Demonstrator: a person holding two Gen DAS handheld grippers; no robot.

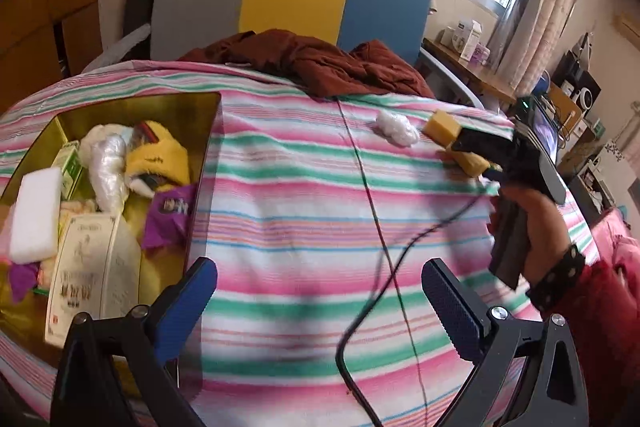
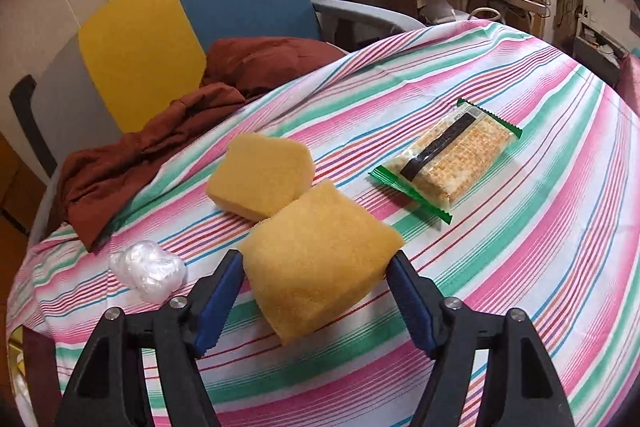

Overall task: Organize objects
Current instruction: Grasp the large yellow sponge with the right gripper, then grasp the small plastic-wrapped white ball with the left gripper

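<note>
Near yellow foam sponge block (image 2: pixel 320 263), lying on the pink-, green- and white-striped cloth (image 2: pixel 520 227), sits between the blue-padded fingers of the right gripper (image 2: pixel 316 301); both pads appear to touch its sides, though whether they grip it yet cannot be told. A second yellow sponge block (image 2: pixel 260 179) touches its far corner; a crumpled clear plastic wad (image 2: pixel 148 275) lies to the left, a green-edged cracker packet (image 2: pixel 448 159) well apart to the right. The left gripper (image 1: pixel 320 303) hangs wide open and empty just beside the gold-lined box (image 1: pixel 208 163) already holding sorted items. Judged step: grasping the sponge; next calls for a firm squeeze, lift and carry to the box
</note>
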